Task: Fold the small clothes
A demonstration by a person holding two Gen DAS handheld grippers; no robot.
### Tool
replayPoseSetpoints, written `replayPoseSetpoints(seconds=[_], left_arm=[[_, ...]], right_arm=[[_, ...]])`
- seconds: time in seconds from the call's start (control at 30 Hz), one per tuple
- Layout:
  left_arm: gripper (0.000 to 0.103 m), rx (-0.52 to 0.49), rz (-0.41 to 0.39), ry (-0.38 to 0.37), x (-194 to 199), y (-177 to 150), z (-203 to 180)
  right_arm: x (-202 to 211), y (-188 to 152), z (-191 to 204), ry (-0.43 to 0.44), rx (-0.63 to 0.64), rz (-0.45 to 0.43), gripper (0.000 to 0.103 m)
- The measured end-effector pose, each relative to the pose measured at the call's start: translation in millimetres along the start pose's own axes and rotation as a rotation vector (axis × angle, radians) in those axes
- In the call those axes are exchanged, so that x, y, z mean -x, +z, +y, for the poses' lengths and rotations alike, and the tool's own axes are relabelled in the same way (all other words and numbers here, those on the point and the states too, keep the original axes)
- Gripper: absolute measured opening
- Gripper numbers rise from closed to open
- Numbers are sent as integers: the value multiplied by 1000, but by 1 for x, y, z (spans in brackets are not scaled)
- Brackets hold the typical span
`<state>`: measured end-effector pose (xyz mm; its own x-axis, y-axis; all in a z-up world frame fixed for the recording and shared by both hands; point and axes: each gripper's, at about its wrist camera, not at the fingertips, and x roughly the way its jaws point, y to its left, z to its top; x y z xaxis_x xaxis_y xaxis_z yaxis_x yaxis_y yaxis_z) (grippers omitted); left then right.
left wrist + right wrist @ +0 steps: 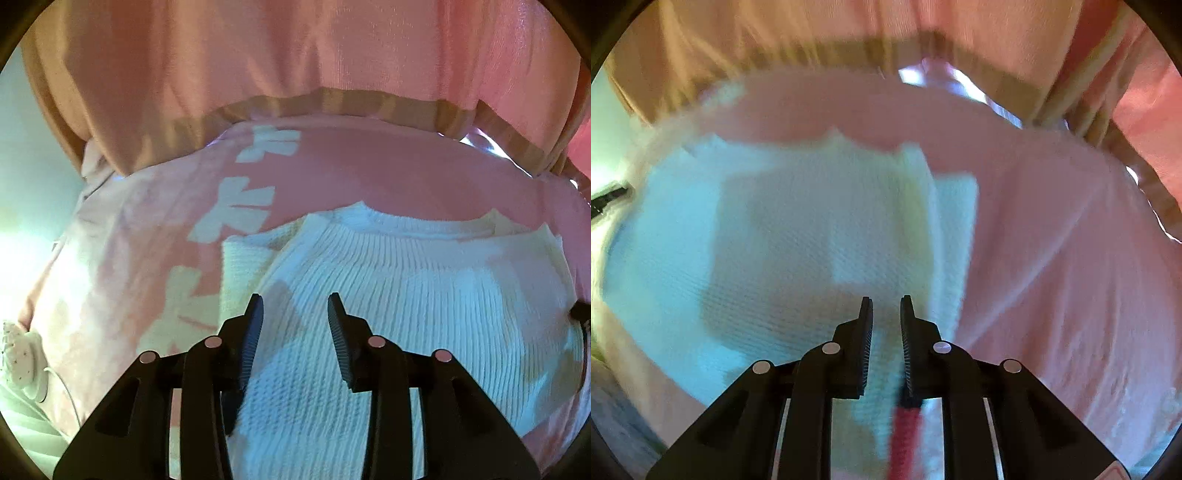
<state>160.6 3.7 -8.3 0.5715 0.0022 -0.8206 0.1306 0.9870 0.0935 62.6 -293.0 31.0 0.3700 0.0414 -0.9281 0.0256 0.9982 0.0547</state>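
**A:** What are the two grippers doing?

**B:** The left gripper [295, 306] has its jaws spread wide, holding nothing, poised over a white ribbed knit garment [406, 295]. The right gripper [886, 306] has its jaws close together with a narrow gap. White knit shows in that gap, but I cannot tell whether it is pinched.

**A:** Where does the garment lie?

**B:** Directly ahead of and beneath both grippers, spread flat on a pink cloth [351, 173] with pale printed shapes. Its neckline points toward the far edge of the cloth, where a person in a pink sweater [258, 55] stands. The right view is blurred.
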Motion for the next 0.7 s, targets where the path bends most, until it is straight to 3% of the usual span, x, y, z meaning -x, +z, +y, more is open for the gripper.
replayPoseSetpoints(seconds=[0.13,0.4,0.53,0.7], left_arm=[[36,1,-16,-17,13,-7,3],[40,-7,-17,-23,19,-16,3],[42,-9,-13,-22,17,-18,8],[42,17,-11,-23,18,-19,29]], right_arm=[[24,11,23,115,-18,-91,13],[-21,54,94,247,35,-12,13],[-41,64,135,260,69,22,13],[-83,76,148,212,92,69,10]])
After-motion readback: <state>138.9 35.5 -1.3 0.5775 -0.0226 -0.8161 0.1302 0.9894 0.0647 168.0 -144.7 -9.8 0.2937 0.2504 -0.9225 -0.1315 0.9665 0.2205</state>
